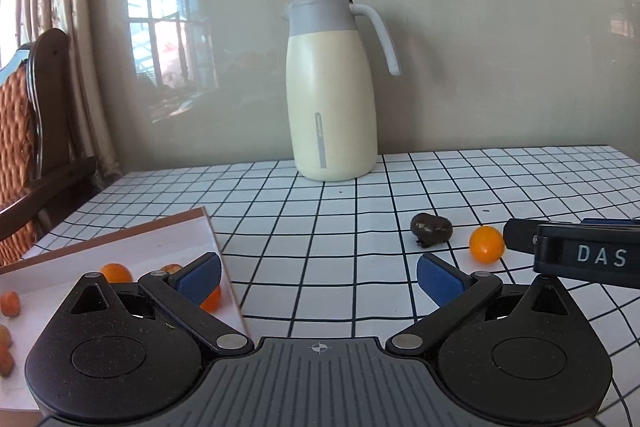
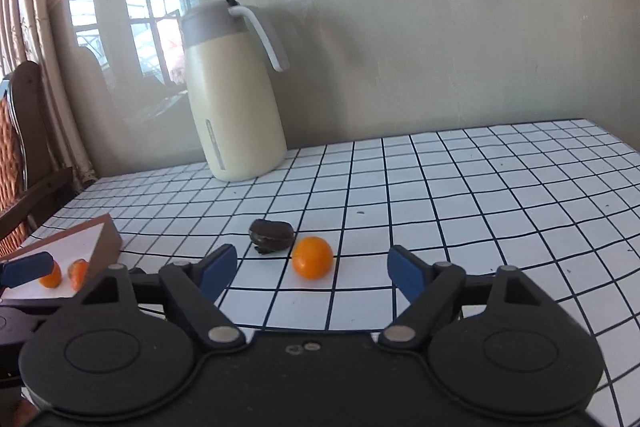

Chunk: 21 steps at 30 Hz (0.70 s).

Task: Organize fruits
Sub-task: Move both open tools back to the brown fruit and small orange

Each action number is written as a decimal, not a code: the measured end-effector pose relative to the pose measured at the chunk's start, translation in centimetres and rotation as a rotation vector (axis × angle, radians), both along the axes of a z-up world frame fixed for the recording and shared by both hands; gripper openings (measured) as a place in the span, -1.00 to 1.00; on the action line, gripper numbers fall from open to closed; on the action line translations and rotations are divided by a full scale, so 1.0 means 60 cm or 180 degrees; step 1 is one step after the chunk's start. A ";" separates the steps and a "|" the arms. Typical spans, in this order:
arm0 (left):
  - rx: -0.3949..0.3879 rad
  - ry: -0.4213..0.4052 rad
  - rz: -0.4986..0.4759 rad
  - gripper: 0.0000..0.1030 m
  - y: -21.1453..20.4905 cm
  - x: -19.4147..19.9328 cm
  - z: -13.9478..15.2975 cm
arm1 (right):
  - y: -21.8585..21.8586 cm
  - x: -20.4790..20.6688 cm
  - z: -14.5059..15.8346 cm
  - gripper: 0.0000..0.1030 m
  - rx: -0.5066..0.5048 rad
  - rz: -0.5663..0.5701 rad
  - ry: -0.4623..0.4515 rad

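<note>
Right wrist view: the right tongs [image 2: 310, 273] stand wide open with nothing between the blue pads, aimed at the small round orange fruit [image 2: 312, 257] lying just ahead on the white black-gridded surface [image 2: 480, 211]. Touching or almost touching it on the far left sits a dark, wrinkled, lumpy fruit [image 2: 271, 235]. The orange one looks light, smooth-skinned and firm but bruisable, and, being round, it may roll; I judge a gentle pinch across its widest middle is best, approaching from the side away from the dark one. Left wrist view shows the left tongs [image 1: 319, 277] also open and empty, over the edge of the shallow white tray with brown rim [image 1: 208, 227] that already holds several small orange fruits [image 1: 116, 271]. Behind stands a smooth cream jug with grey lid and handle [image 1: 332, 99].
</note>
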<state>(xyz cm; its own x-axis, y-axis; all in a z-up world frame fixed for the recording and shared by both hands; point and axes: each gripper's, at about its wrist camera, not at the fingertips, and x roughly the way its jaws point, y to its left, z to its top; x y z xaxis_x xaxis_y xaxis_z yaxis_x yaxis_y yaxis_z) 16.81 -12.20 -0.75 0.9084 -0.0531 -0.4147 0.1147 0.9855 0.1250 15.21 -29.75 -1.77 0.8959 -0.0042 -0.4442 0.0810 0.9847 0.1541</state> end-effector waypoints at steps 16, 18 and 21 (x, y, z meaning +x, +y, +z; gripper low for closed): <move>0.0076 0.0253 0.0040 1.00 -0.022 0.079 -0.033 | -0.002 0.100 -0.040 -0.33 0.0101 -0.0030 0.0427; 0.0093 0.0272 0.0037 1.00 -0.028 0.084 -0.035 | -0.005 0.104 -0.042 -0.46 0.0120 -0.0022 0.0447; 0.0083 0.0313 0.0024 1.00 -0.034 0.089 -0.039 | -0.005 0.106 -0.043 -0.53 0.0116 0.0039 0.0452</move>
